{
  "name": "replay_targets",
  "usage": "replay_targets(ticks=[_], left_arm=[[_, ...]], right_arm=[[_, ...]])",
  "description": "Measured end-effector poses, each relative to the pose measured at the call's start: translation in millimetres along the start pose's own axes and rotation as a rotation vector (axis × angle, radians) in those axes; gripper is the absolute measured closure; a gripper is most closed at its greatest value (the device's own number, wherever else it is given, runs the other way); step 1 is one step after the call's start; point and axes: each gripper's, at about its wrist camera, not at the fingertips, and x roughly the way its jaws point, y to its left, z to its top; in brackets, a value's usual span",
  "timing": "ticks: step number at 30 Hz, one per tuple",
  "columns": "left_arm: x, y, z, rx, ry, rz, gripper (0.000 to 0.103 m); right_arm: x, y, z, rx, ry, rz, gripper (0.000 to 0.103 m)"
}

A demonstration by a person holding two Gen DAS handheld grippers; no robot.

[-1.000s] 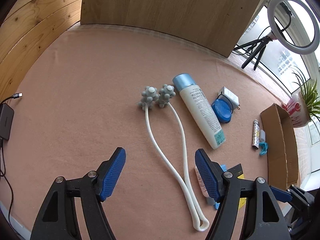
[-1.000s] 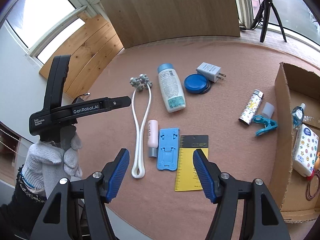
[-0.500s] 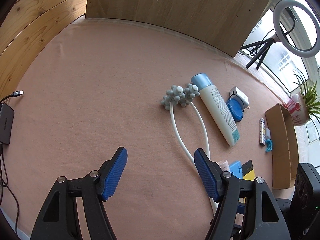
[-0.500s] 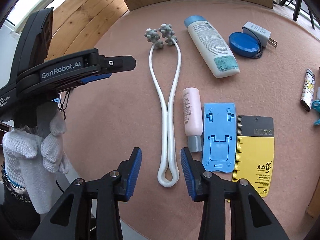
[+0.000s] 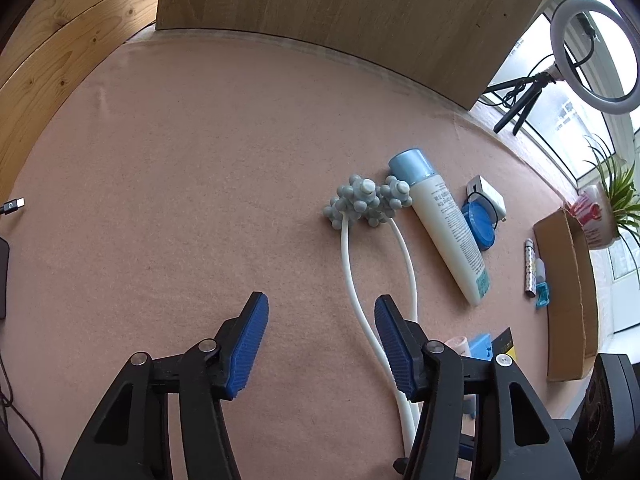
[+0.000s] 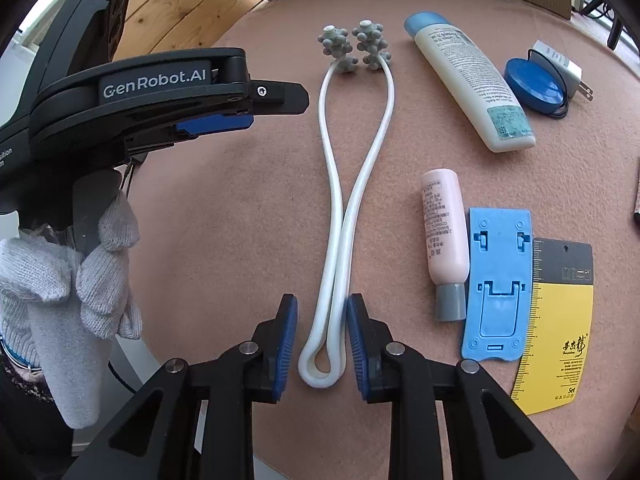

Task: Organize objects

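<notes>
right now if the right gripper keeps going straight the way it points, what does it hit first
Most likely the looped end of the white massager, which lies between the closing jaws of the right gripper; the pads look not yet on it.

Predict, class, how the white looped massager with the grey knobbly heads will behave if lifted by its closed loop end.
The massager would probably flex: its two thin white arms bow and cross. The grey studded heads sit at the far end, so they would likely sag or swing. The right gripper is closing around the loop; that smooth, rounded plastic might slip or twist between the fingers.
</notes>
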Motion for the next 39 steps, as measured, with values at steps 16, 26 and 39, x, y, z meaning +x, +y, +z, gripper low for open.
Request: replay_targets(ticks=[16, 26, 39], left_arm=[[29, -4, 21, 0.023, 0.058, -0.054, 0.089], [11, -7, 22, 0.026, 0.017, -0.060, 0.095], [-28, -66, 35, 0.087, -0.074, -0.119, 0.095]], right_arm=[[2, 17, -6, -0.035, -0.037, -0.130, 0.088], [-5, 18, -8, -0.018, -0.054, -0.127, 0.090], [-57, -6, -15, 0.019, -0.145, -0.123, 0.091]])
